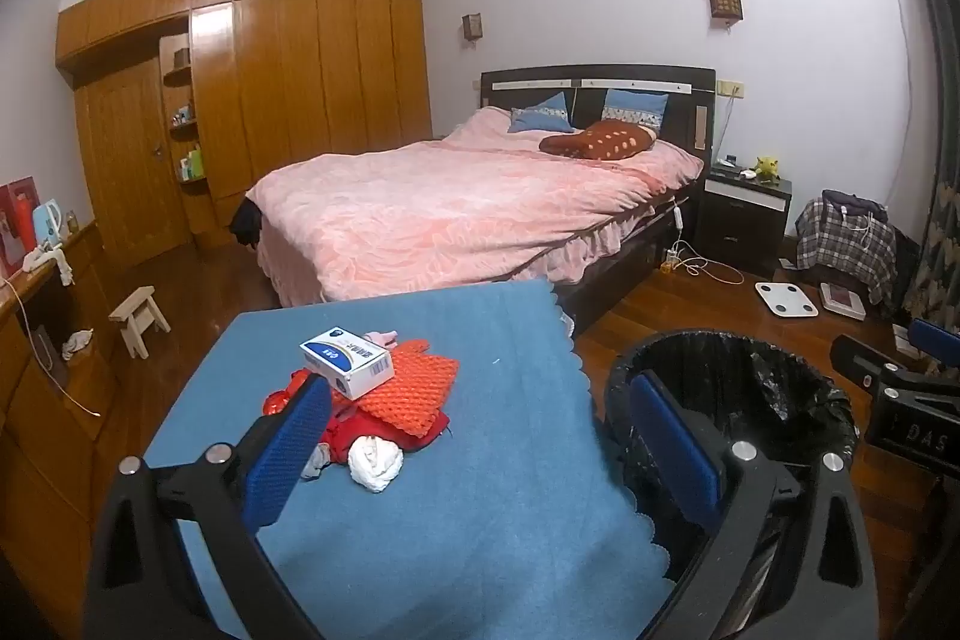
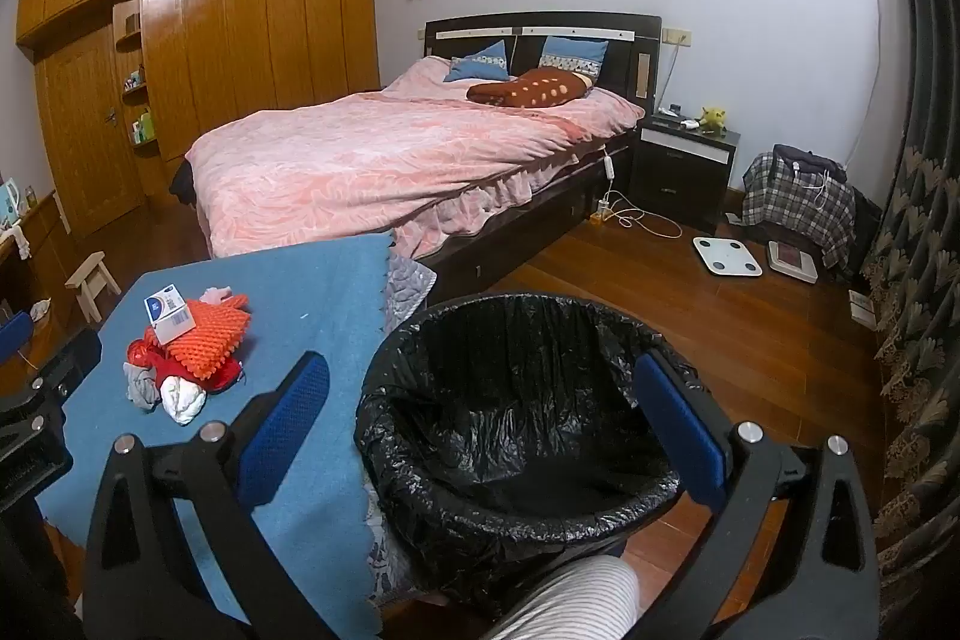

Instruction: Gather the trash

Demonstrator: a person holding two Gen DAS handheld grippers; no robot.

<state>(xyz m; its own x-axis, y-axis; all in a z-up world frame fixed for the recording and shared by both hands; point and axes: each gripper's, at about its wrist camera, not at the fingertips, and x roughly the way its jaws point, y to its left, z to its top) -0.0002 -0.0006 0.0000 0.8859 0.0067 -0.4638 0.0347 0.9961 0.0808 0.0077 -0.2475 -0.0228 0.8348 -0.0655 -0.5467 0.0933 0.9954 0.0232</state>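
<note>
A pile of trash lies on the blue-covered table (image 1: 480, 490): a white and blue box (image 1: 347, 361) on an orange foam net (image 1: 414, 388), red wrapping (image 1: 366, 430) and a crumpled white tissue (image 1: 375, 463). The pile also shows in the right wrist view (image 2: 186, 346). A bin with a black bag (image 1: 738, 400) stands right of the table and looks empty in the right wrist view (image 2: 516, 412). My left gripper (image 1: 480, 436) is open and empty just short of the pile. My right gripper (image 2: 480, 424) is open and empty above the bin.
A bed with a pink cover (image 1: 456, 202) stands behind the table. A wooden stool (image 1: 139, 316) and a low cabinet (image 1: 36, 340) are to the left. White scales (image 2: 727, 256), a nightstand (image 2: 684, 166) and a checked bag (image 2: 798, 202) are on the wooden floor to the right.
</note>
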